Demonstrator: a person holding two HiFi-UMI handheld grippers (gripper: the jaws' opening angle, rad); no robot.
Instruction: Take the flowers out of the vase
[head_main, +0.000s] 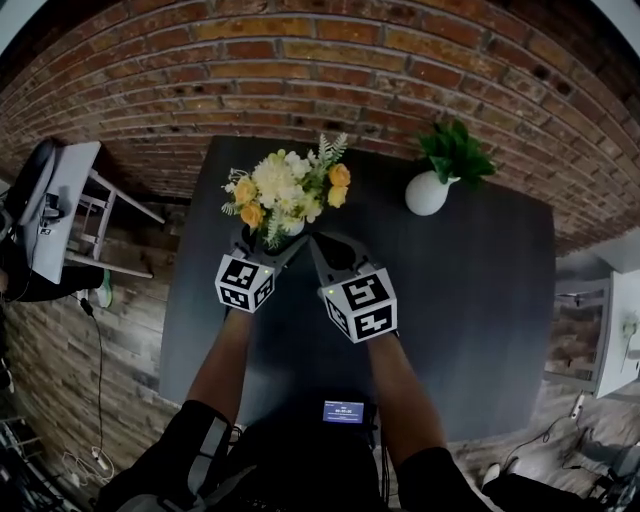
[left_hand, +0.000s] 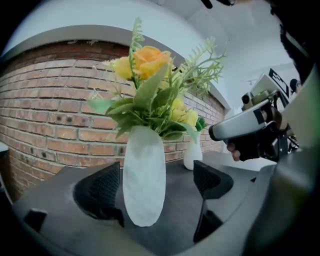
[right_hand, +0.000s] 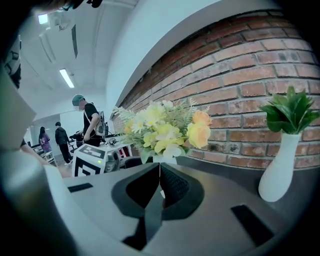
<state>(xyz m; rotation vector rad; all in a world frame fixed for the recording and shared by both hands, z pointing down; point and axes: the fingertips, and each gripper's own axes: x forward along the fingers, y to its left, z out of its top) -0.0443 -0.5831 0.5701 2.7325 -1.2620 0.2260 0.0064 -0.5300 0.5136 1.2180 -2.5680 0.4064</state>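
Flowers (head_main: 285, 190) all sit in the white vase (left_hand: 144, 175). None are out yet, so the task's at the very start, imo. L gripper (left_hand: 157, 182): jaws spread wide w/ the vase body standing between them, nearer the left-hand pad. Neither pad looks to press on it, so no grip. R gripper (right_hand: 160, 186): jaws closed tight together, nothing between them, nose aimed at the bouquet from low down, near it but not touching.

In the head view both grippers sit side by side at the near edge of the bouquet, marker cubes toward the person. The vase stands upright on the dark table (head_main: 470, 300), toward its far left part, close to the brick wall (head_main: 300, 70). A 2nd white vase (head_main: 427, 192) w/ a green plant (head_main: 455, 150) stands well apart to the right and isn't part of the job.

Left to do, as I read it: L closes on the vase to steady it, R opens, takes the stems and lifts the bunch clear. Basically everything.
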